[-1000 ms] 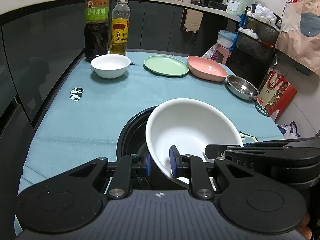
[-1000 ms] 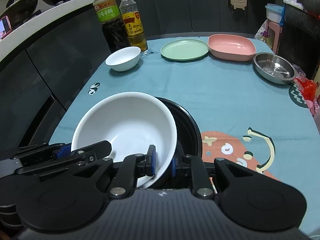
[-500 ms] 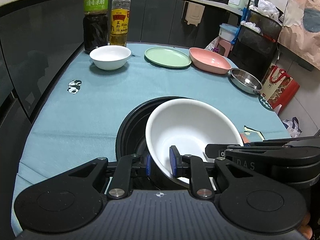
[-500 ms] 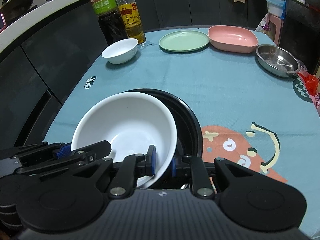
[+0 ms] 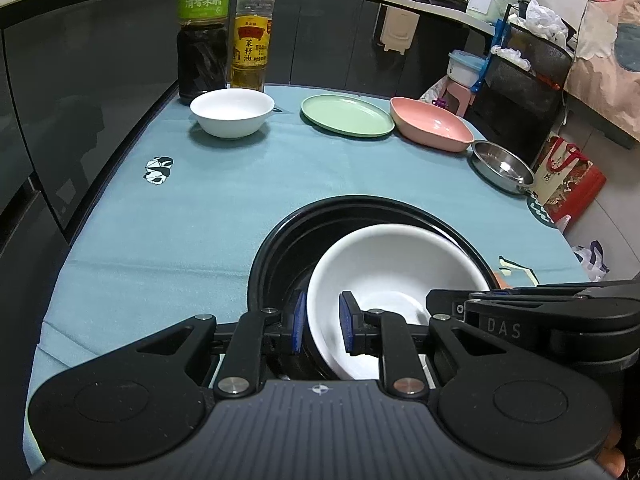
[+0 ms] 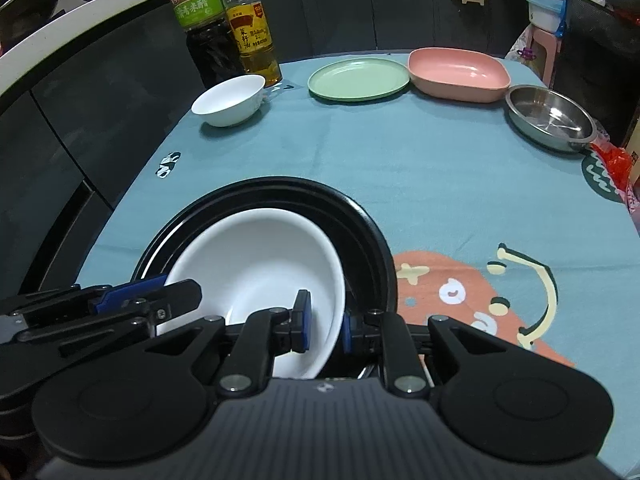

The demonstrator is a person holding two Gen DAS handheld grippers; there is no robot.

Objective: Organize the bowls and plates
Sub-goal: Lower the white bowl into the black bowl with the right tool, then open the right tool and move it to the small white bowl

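Both grippers clamp the large white bowl (image 5: 394, 268) by its near rim: the left gripper (image 5: 320, 322) has its fingers narrowed onto the left part of the rim, the right gripper (image 6: 324, 322) onto the right part (one blue pad inside, one outside each time). The bowl sits tilted inside the black pan (image 6: 360, 220) on the table (image 6: 420, 168). Further back lie a small white bowl (image 5: 232, 112), green plate (image 5: 346, 115), pink dish (image 5: 430, 128) and steel bowl (image 5: 502, 166).

Black left tool (image 5: 322, 327), blue pads (image 5: 298, 322), silver screws, ribbed grey housing, "DAS" lettering
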